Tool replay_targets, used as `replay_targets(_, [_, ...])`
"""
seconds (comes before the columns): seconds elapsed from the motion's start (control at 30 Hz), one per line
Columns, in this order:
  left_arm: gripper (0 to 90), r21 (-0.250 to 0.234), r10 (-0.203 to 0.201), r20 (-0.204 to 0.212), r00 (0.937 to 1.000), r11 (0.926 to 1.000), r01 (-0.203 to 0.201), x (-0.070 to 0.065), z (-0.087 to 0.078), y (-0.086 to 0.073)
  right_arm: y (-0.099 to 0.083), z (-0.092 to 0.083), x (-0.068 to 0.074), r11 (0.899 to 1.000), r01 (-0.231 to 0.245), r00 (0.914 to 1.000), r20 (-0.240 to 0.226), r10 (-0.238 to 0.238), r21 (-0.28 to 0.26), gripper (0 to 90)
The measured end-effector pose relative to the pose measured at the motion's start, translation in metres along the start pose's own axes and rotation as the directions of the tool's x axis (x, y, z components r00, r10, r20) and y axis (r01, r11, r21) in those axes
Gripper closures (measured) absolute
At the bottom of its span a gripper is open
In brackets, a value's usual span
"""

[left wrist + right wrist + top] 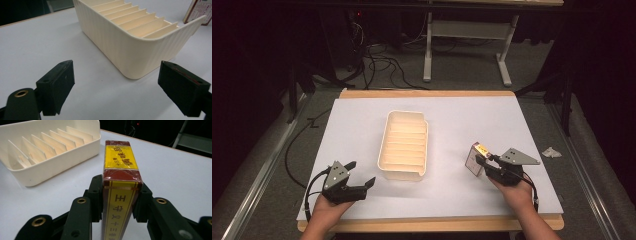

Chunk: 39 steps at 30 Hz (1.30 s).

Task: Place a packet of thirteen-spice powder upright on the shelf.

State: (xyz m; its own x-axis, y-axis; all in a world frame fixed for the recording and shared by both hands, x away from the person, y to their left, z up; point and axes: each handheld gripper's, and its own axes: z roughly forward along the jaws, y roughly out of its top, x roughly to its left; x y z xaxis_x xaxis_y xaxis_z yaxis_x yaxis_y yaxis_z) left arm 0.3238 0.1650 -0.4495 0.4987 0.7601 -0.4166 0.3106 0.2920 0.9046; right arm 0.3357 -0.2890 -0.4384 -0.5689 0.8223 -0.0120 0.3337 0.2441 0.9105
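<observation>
Right claw [122,202] clamps a glossy red-yellow box [121,172] upright by its flat sides; left claw [125,87] gapes wide near the ribbed cream plastic tray [130,47].

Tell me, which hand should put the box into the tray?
Probably the right. Its tool is already clamped on the red-and-yellow box, just beside the cream slotted tray. The left tool is open with nothing in it, near the tray's front corner.

The cream slotted tray [405,145] is standing as the one obstacle mid-sheet. Left of the tray, bare white sheet [352,135] is lying open; right of it, a clear lane is running up to the packet-holding right gripper [480,161].
</observation>
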Motion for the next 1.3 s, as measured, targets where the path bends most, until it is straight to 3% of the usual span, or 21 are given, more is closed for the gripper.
replay_targets(0.5, [14.7,0.005,0.001,0.002,1.0000,1.0000,-0.001,0.000,0.001,-0.001,0.003,0.001,-0.003,0.999,-0.035,0.9991,-0.024,0.036,0.025,68.2])
replay_targets(0.83, [14.8,0.008,0.001,0.003,1.0000,1.0000,-0.001,0.000,0.001,-0.001,0.005,0.001,-0.004,0.999,-0.007,0.9992,-0.038,0.008,0.034,68.3])
replay_targets(0.87, [14.8,0.006,-0.001,0.002,1.0000,1.0000,0.001,0.000,0.001,-0.001,0.005,0.001,-0.003,0.999,0.017,0.9989,-0.044,-0.016,0.028,68.3])
replay_targets(0.97, [14.8,0.006,0.001,0.001,1.0000,1.0000,-0.001,0.001,0.001,0.000,0.007,-0.001,-0.003,1.000,0.030,0.9977,-0.061,-0.029,0.010,68.4])
replay_targets(1.3, [14.8,0.002,0.002,-0.002,1.0000,1.0000,-0.002,0.001,0.000,0.000,0.023,-0.003,-0.008,0.998,0.043,0.9863,-0.157,-0.050,-0.050,68.4])
